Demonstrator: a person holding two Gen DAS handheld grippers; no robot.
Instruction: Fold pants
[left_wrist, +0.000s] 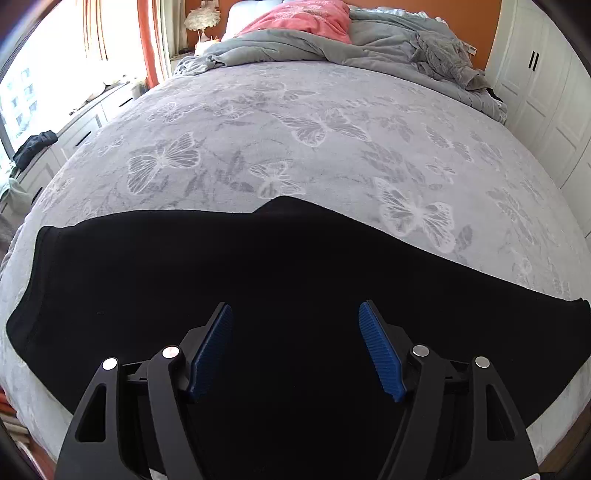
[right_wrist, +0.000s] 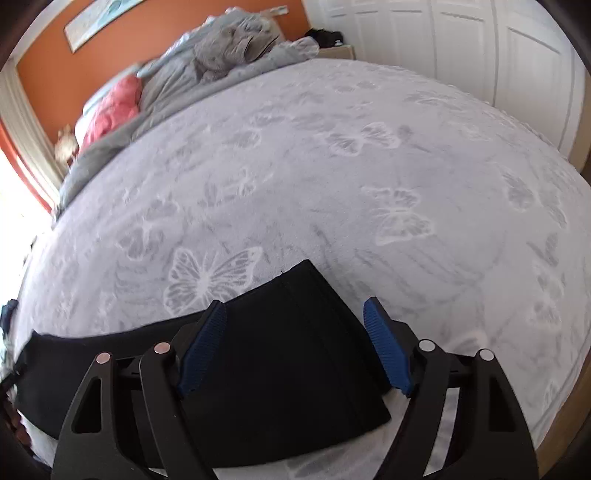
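Left gripper (left_wrist: 295, 314) hangs over the black pants (left_wrist: 258, 266), jaws spread wide, blue pads (left_wrist: 380, 354) clear of the cloth, nothing pinched. Right gripper (right_wrist: 295, 314) same story: jaws released, the end of the pants (right_wrist: 295, 350) below the gap, no grip on it.

Pants lie flat along the near edge of the bed, a long dark band running side to side. In the right wrist view one end shows as a squared-off edge with stitched seams; whether that's waistband or hem, can't tell. In the left wrist view a small peak sticks up on the far edge near the middle.

Under them, grey butterfly-print blanket (left_wrist: 332, 147), smooth across most of the bed. Farther back, rumpled grey duvet (left_wrist: 295, 48) and a pink pillow (left_wrist: 310, 18) against an orange wall (right_wrist: 48, 74). White closet doors (right_wrist: 461, 48) on one side, bright window (left_wrist: 44, 55) on the other.
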